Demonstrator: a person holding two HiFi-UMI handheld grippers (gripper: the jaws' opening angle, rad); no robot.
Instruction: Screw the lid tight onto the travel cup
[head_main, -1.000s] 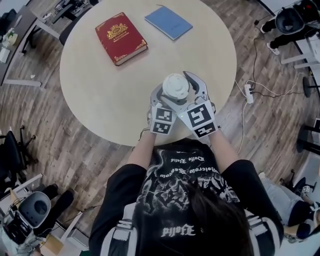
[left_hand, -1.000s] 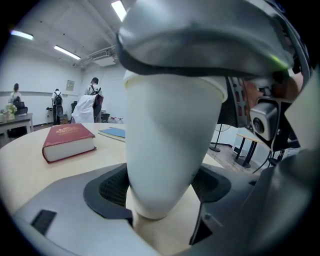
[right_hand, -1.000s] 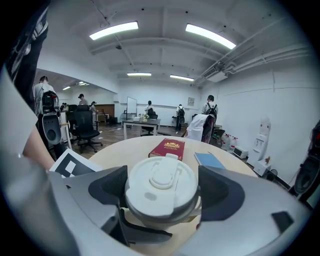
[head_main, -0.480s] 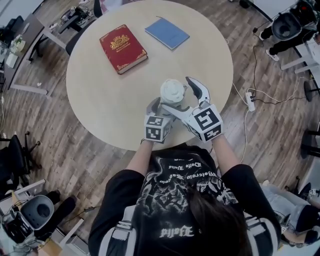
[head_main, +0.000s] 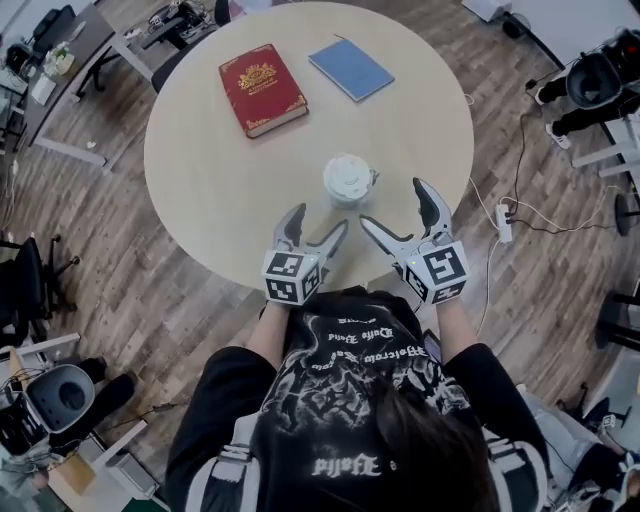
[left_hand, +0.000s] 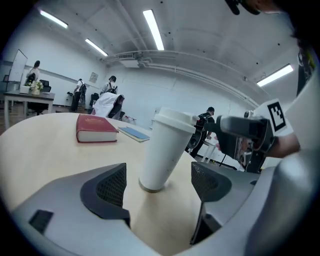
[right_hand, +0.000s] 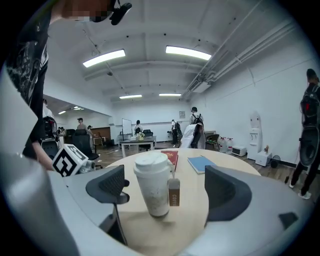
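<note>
Head view: left fingers (head_main: 291, 225) open; right fingers (head_main: 430, 202) just opened, empty; cup (head_main: 349, 179) tag (right_hand: 173, 192) unreadable.

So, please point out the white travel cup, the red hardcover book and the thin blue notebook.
White travel cup with lid (head_main: 348, 180): head view, centre of the lid's top.
Red hardcover book with gold ornament (head_main: 262, 88): head view, middle of the front cover.
Thin blue notebook (head_main: 350, 70): head view, middle of the cover.
</note>
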